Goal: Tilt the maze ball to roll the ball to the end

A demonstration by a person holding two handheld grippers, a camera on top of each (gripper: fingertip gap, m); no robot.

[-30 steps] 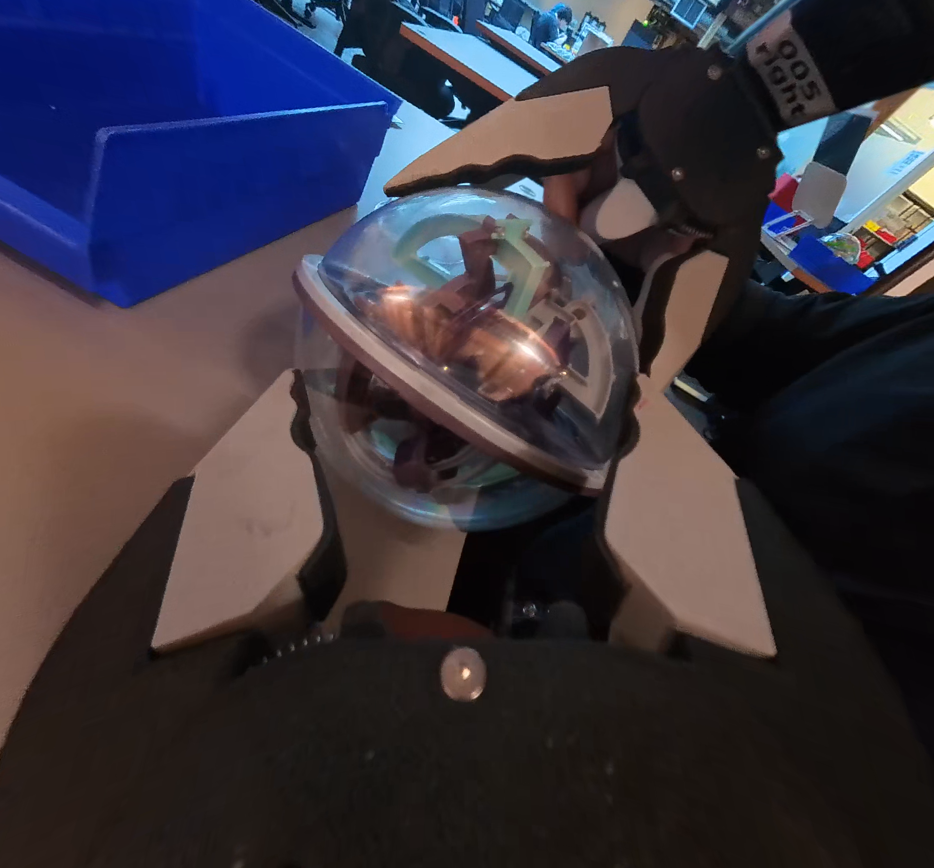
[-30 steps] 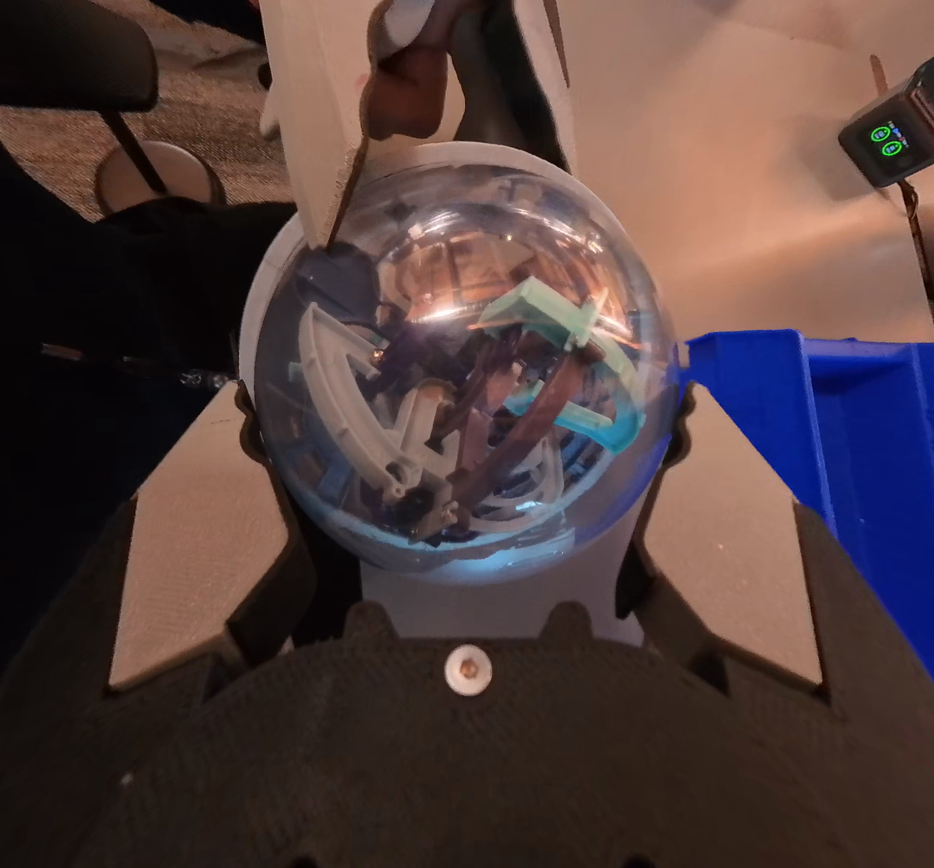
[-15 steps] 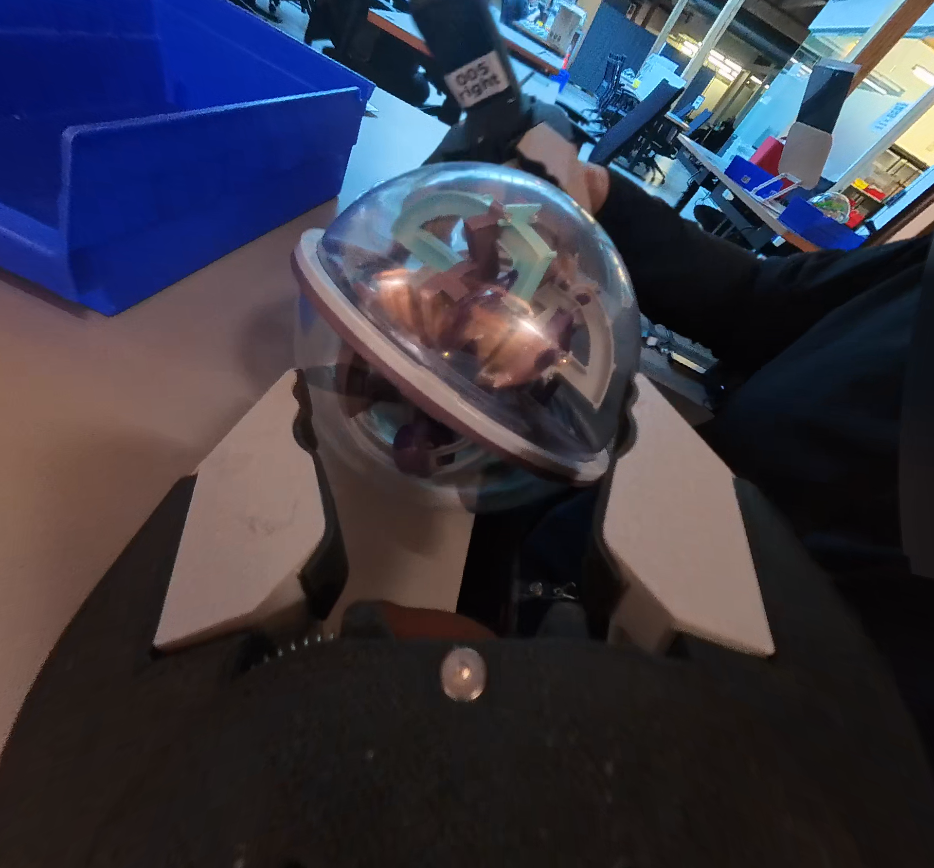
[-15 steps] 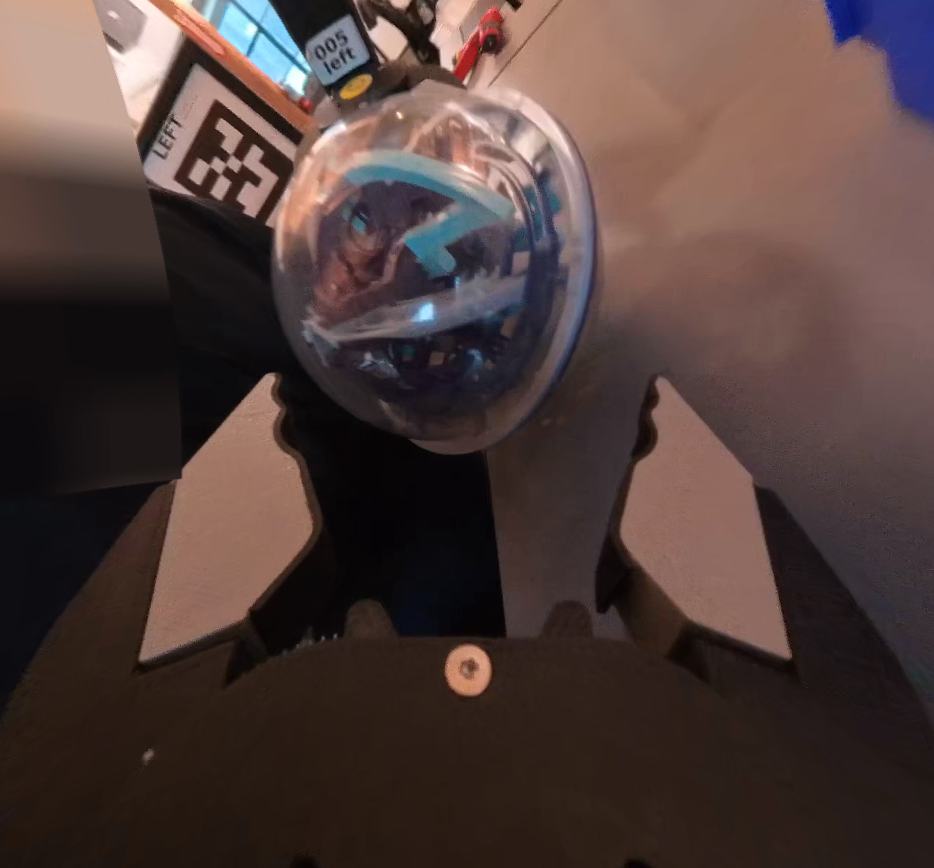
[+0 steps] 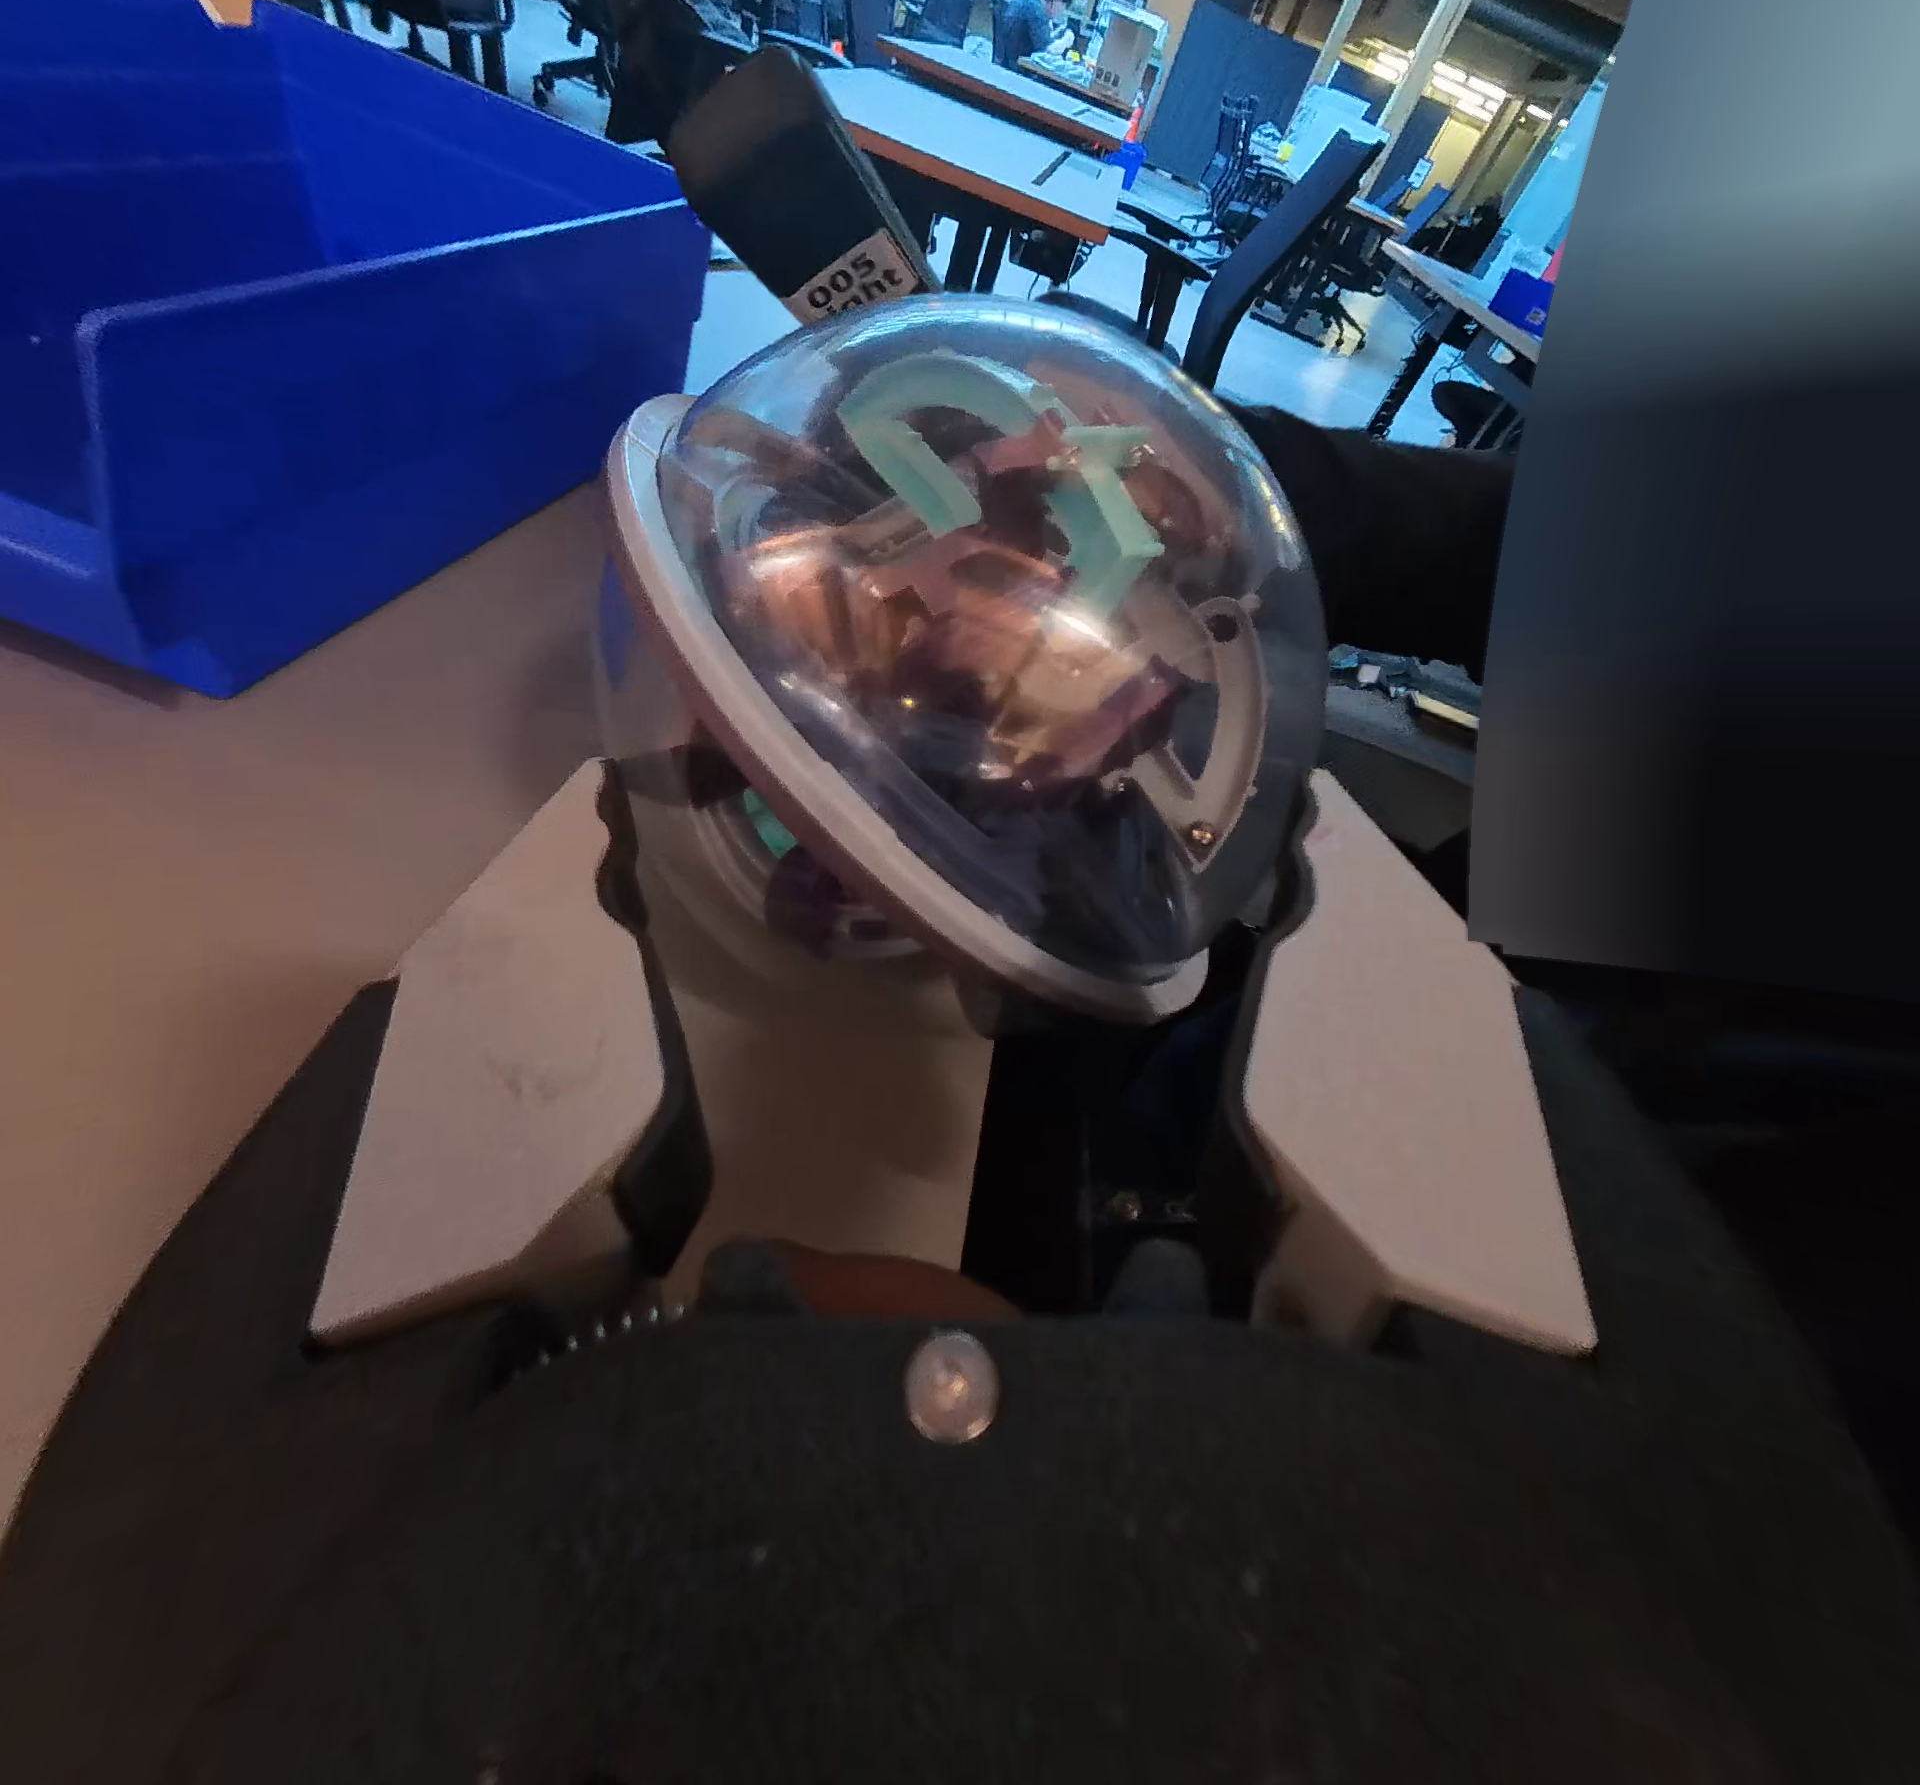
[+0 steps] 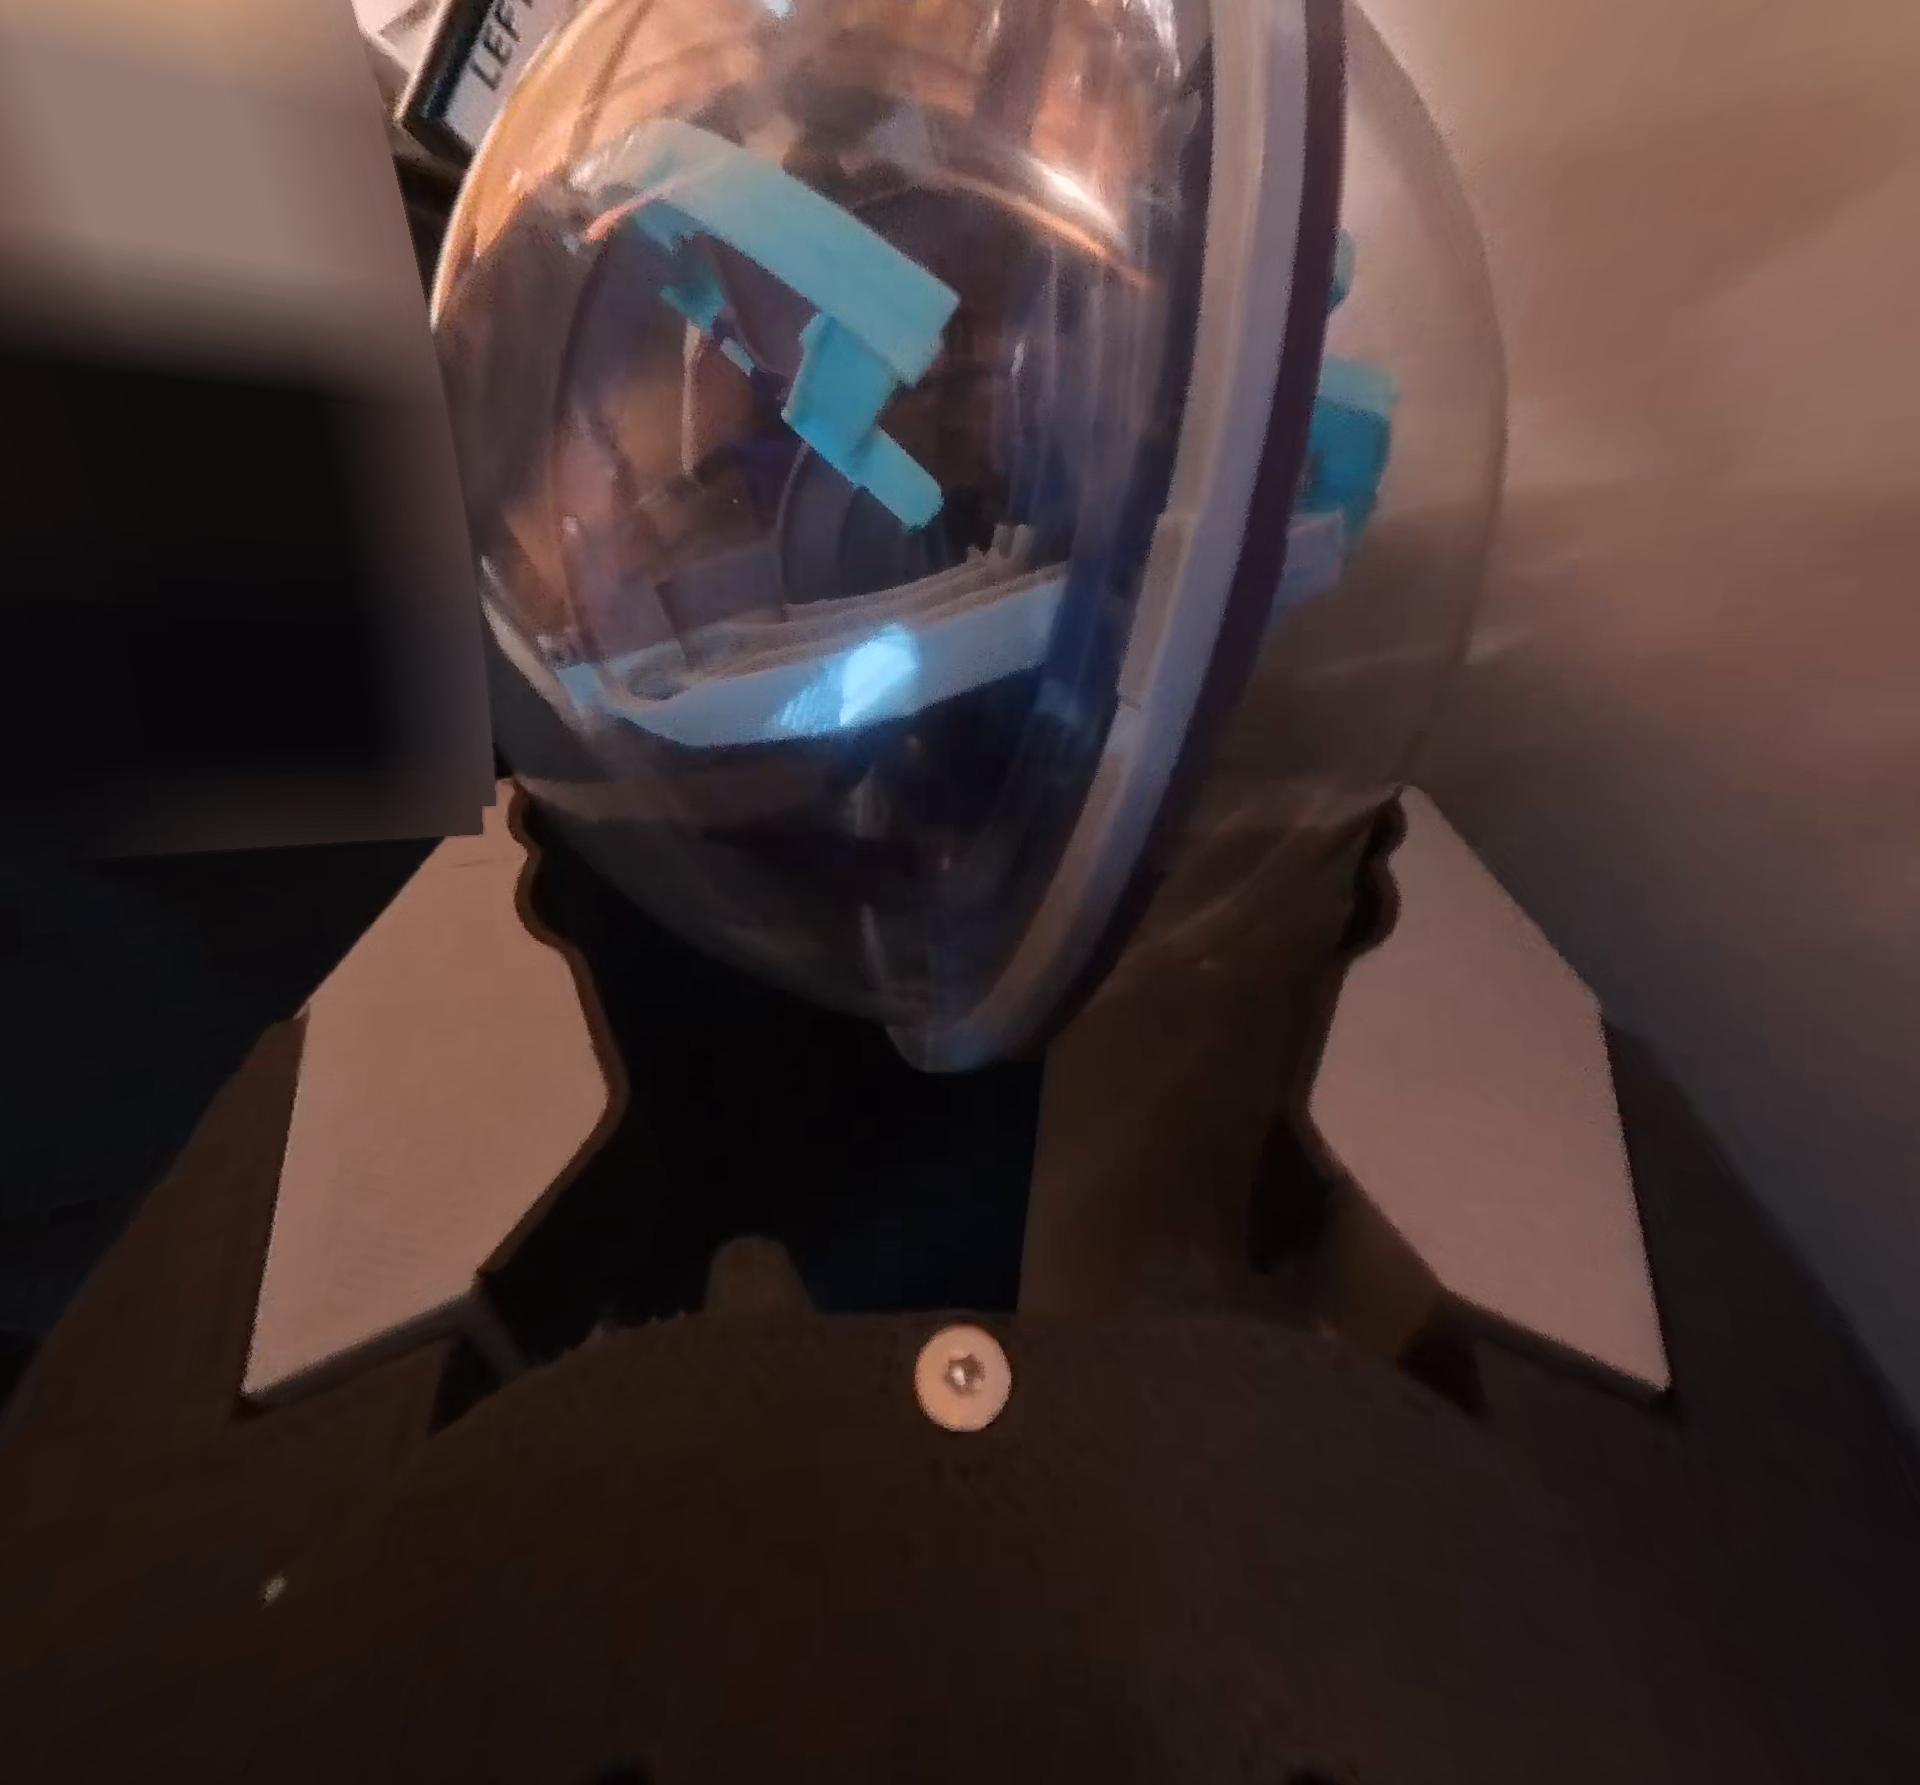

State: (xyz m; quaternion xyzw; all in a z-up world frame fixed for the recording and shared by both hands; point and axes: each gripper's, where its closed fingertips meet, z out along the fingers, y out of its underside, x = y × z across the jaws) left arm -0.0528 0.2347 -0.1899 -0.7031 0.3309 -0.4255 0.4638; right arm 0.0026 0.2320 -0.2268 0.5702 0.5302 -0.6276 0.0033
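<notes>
The maze ball [image 5: 956,613] is a clear sphere with a grey rim and green, purple and grey tracks inside. My left gripper [image 5: 951,800] is shut on its lower half and holds it above the table, rim tilted. In the right wrist view the maze ball [image 6: 883,385] fills the frame, its rim nearly upright. My right gripper [image 6: 956,842] is closed on its near sides with both fingertips. From the left wrist view the right gripper's black body [image 5: 790,166] shows behind the ball and its fingers are hidden. I cannot make out the small ball inside.
A blue bin [image 5: 312,364] stands on the beige table [image 5: 208,852] to the left of the ball. A dark sleeve [image 5: 1382,540] reaches in from the right. Desks and chairs stand far behind. The left gripper's marker tag [image 6: 499,62] shows behind the ball.
The right gripper let go of the ball, swung round to another side and has closed on it again. The left gripper kept its hold and tilted the ball slightly.
</notes>
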